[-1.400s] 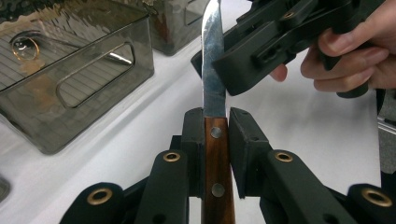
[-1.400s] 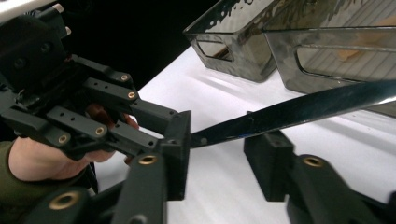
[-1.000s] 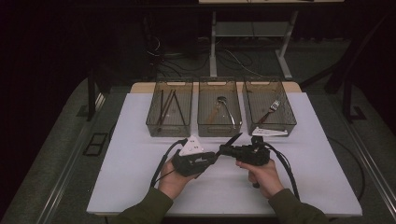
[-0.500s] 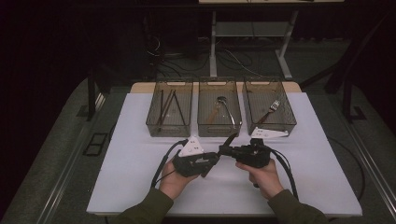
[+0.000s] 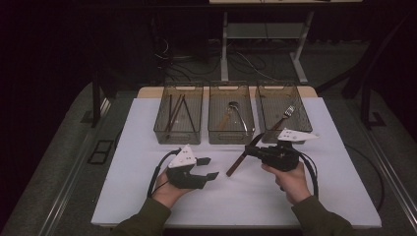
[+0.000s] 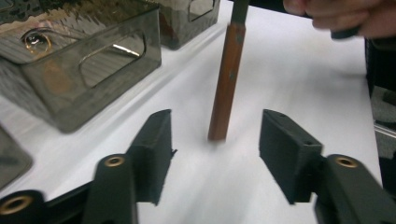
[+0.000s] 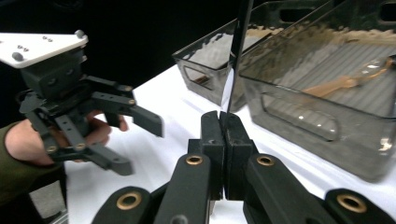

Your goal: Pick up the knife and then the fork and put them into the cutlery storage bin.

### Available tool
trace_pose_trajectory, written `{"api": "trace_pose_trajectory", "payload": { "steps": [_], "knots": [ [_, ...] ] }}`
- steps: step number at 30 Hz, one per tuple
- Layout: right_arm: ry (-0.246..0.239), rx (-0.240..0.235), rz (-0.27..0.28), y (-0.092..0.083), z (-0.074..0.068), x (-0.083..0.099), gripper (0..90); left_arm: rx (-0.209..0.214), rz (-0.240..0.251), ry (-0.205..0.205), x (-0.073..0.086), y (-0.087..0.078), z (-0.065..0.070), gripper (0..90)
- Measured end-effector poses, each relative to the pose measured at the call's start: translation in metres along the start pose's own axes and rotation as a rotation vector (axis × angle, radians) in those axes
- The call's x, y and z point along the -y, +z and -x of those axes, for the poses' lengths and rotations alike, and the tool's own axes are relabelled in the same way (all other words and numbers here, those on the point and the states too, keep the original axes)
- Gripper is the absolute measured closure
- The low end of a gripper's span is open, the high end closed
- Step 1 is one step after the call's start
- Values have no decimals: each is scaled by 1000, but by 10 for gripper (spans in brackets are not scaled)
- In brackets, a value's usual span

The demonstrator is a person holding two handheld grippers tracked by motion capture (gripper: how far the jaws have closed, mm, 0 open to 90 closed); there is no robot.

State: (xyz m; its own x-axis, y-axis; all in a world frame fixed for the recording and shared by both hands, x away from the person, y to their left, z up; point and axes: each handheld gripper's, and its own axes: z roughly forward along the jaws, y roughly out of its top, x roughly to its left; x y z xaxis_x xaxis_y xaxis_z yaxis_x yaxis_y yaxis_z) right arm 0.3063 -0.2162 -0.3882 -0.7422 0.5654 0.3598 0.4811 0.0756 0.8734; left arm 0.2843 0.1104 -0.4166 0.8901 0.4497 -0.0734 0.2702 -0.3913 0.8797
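Note:
A knife with a brown wooden handle [image 5: 235, 166] and a thin dark blade hangs slanted over the white table [image 5: 147, 206]. My right gripper [image 5: 249, 151] is shut on the blade [image 7: 240, 42], its jaws pressed together [image 7: 223, 140]. My left gripper [image 5: 209, 168] sits just left of the handle's lower end. Its jaws have just been opening, and they now stand open. The handle [image 6: 226, 79] hangs between the left gripper [image 6: 215, 154] jaws, and neither pad touches it. The right gripper view shows the left gripper [image 7: 140, 144] spread apart in a hand.
Three clear bins stand in a row at the table's far side. The left bin [image 5: 160, 129] holds chopsticks, the middle bin [image 5: 231, 135] a spoon, and the right bin [image 5: 305, 120] a fork. Cables trail from both grippers.
The left gripper opened off the knife handle and drew back to the left. The right gripper rose a little and moved right, carrying the knife by its blade.

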Motion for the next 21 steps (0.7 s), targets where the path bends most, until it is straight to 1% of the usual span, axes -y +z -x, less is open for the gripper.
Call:
{"api": "trace_pose_trajectory", "payload": {
  "steps": [4, 7, 9, 10, 12, 15, 16, 19, 21],
  "knots": [
    [2, 24, 4, -7, 4, -3, 896, -5, 12, -28, 11, -11, -5, 323],
    [3, 31, 11, -11, 7, -4, 896, -8, 27, -51, 16, -17, -9, 275],
    [-2, 37, 9, -14, 9, -5, 896, -10, 29, -45, 19, -22, -11, 236],
    [0, 38, 10, -15, 10, -6, 896, -9, 24, -58, 21, -23, -11, 204],
    [-2, 41, 10, -18, 12, -7, 896, -10, 19, -62, 25, -26, -12, 147],
    [-7, 54, 5, -22, 14, -9, 896, -18, 12, -91, 31, -30, -14, 106],
    [-7, 60, 3, -24, 15, -9, 896, -21, 4, -94, 34, -31, -14, 92],
    [-1, 85, 0, -29, 19, -11, 896, -27, -25, -77, 40, -34, -15, 16],
    [4, 97, 1, -33, 22, -12, 896, -38, -17, -83, 42, -37, -16, 0]
  ]
}}
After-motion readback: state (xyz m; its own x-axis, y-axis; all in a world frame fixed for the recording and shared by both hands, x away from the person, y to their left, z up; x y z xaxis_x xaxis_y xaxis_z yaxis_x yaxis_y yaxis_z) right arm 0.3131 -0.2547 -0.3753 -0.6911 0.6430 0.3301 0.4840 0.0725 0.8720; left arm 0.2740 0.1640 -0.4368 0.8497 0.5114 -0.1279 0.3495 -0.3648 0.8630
